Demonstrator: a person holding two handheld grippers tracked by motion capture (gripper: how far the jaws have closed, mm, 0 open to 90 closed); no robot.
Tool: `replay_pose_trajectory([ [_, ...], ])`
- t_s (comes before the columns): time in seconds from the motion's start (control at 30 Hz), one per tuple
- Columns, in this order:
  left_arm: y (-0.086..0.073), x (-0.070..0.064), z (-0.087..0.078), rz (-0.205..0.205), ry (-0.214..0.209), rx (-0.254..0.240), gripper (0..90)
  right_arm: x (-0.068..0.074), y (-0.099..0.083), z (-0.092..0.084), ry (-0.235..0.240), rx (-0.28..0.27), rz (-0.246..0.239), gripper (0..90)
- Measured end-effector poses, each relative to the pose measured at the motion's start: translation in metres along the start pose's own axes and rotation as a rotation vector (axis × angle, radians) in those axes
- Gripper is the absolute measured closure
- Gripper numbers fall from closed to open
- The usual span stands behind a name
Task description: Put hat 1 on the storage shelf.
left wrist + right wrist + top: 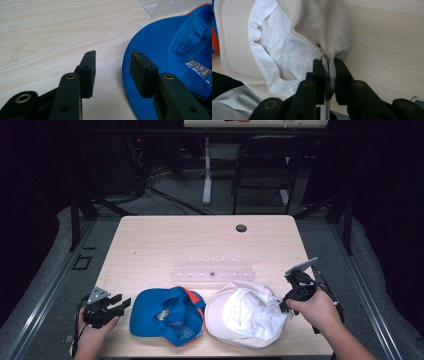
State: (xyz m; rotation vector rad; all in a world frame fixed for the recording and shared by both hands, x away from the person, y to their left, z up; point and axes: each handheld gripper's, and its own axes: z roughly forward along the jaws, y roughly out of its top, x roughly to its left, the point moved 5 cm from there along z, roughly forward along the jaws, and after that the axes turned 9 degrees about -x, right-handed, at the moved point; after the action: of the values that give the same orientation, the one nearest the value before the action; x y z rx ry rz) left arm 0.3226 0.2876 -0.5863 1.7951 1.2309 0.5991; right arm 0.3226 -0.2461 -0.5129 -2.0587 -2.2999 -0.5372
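A white cap (245, 315) lies upside down at the table's front right, its white lining showing. My right gripper (284, 308) is shut on the cap's rear edge; in the right gripper view the cream fabric of the white cap (322, 27) is pinched between the two black jaws of my right gripper (328, 71). A blue cap (167, 315) with orange trim lies upside down to its left. My left gripper (121, 303) rests at the front left, open, with nothing in it. In the left gripper view my left gripper (112, 72) sits just at the blue cap's brim (150, 45).
A clear plastic rack (212, 271) lies across the middle of the wooden table (165, 240), behind the caps. A dark cable hole (241, 228) sits near the far edge. A black chair (265, 165) and a table leg stand beyond.
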Motion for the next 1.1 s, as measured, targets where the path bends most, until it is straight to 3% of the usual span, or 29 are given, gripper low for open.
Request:
replay_pose_trajectory([
  [0.13,0.0,0.0,0.0,-0.001,0.0,0.0,56.9,0.005,0.003,-0.003,-0.005,0.009,0.027,81.5],
  [0.17,0.0,0.0,0.0,-0.002,0.0,0.0,56.9,0.003,0.003,-0.005,-0.007,0.03,0.002,81.6],
  [0.2,0.0,0.0,0.001,-0.003,-0.001,-0.002,56.8,0.007,0.005,-0.004,-0.001,0.007,0.03,81.5],
  [0.23,0.0,0.0,0.001,-0.003,-0.001,-0.001,56.8,0.007,0.006,-0.006,-0.013,0.031,0.017,81.6],
  [0.47,-0.001,0.0,0.001,-0.004,0.001,0.0,56.8,0.02,0.015,-0.017,-0.037,0.052,0.002,81.6],
  [0.5,-0.001,0.0,0.001,-0.003,0.0,0.0,56.8,0.023,0.016,-0.017,-0.031,0.029,0.021,81.6],
  [0.63,0.0,0.0,0.001,-0.004,-0.003,-0.001,56.8,0.03,0.021,-0.026,-0.025,0.056,0.007,81.6],
  [0.83,0.0,0.0,-0.001,-0.006,-0.007,0.01,56.8,0.04,0.029,-0.036,0.009,0.057,0.029,81.8],
  [1.1,-0.001,0.001,-0.001,-0.003,-0.008,0.012,56.8,0.045,0.034,-0.041,0.083,0.057,0.08,81.9],
])
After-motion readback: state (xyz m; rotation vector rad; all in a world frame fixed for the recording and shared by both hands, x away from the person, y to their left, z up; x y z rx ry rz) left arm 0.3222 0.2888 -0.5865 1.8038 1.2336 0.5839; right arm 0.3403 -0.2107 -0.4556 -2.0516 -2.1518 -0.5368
